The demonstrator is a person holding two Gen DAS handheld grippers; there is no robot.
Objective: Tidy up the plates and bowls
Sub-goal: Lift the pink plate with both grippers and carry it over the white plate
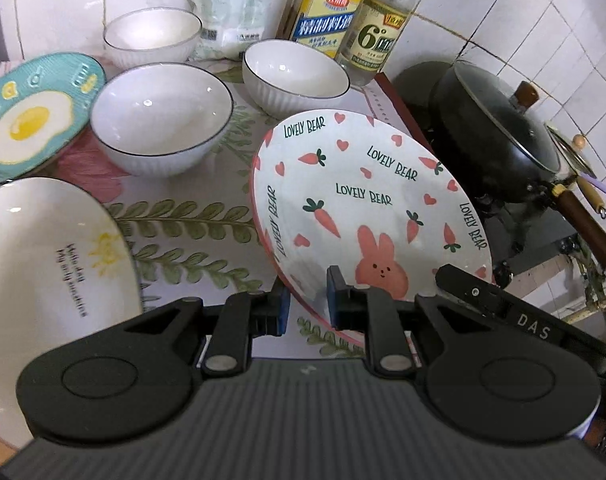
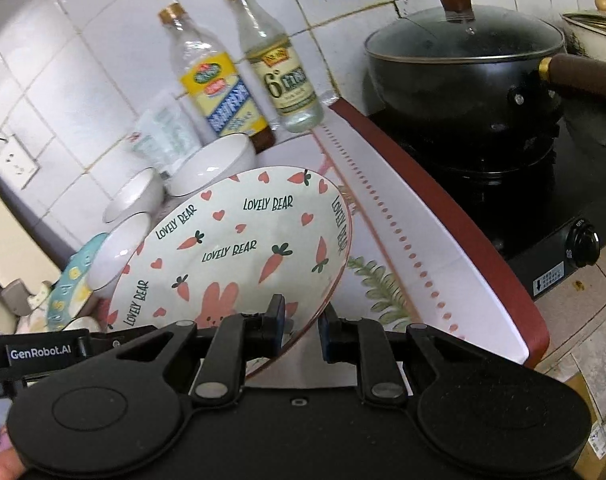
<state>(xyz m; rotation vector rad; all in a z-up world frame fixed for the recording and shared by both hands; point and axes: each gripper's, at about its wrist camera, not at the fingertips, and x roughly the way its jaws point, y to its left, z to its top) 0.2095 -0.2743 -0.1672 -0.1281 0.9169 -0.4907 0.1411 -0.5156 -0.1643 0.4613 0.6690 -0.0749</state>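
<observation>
bunny plate (image 1: 367,200) | left gripper (image 1: 309,306) and right gripper (image 2: 301,326) jaws both pinching its rim | keep it level, lift together

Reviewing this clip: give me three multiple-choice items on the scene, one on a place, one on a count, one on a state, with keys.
1. Where is the black pot?
A. on the stove
B. on the floral mat
C. inside a bowl

2. How many white bowls show in the left wrist view?
A. one
B. three
C. five

3. The bunny plate is:
A. flat
B. tilted, gripped at its rim
C. upside down

Key: 1 A, it sits on the burner; 2 B, three ribbed bowls; 3 B, both hand-held grippers clamp its rim.
</observation>
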